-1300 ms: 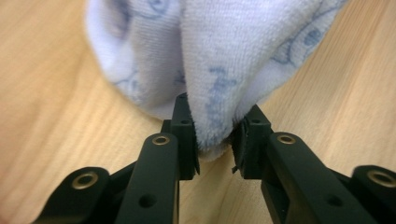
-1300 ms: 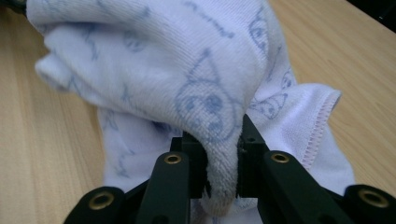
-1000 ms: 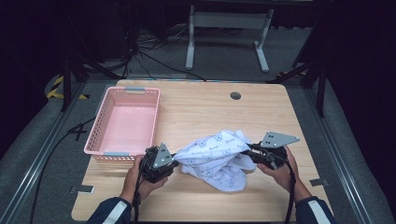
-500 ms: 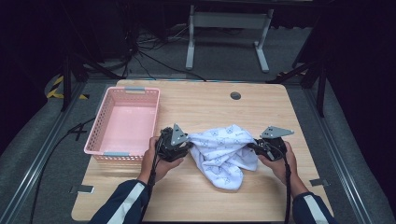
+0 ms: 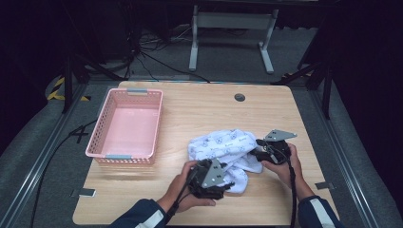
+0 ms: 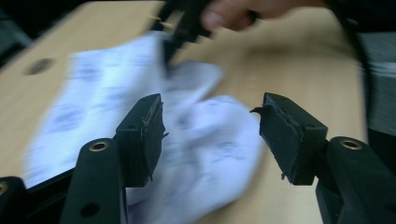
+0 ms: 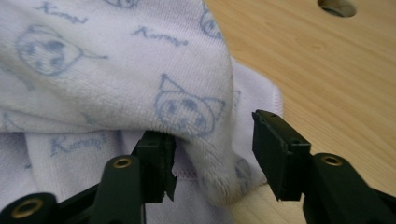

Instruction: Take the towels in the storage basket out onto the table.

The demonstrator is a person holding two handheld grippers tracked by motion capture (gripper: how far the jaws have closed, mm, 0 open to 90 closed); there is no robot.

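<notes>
A white towel with pale blue cartoon prints lies crumpled on the wooden table, right of centre. My left gripper is at the towel's near edge. In the left gripper view it stands open over the blurred towel, and the other hand's gripper touches the cloth at the top. My right gripper is at the towel's right edge. In the right gripper view it is open, and a hanging fold of towel lies between its jaws, unclamped.
An empty pink mesh basket stands on the left part of the table. A round cable hole is near the far edge. Dark floor with cables and a metal stand lie beyond the table.
The towel was stretched between both grippers; now it lies heaped on the table. My left gripper moved right and toward the near edge. The right gripper stayed about where it was.
</notes>
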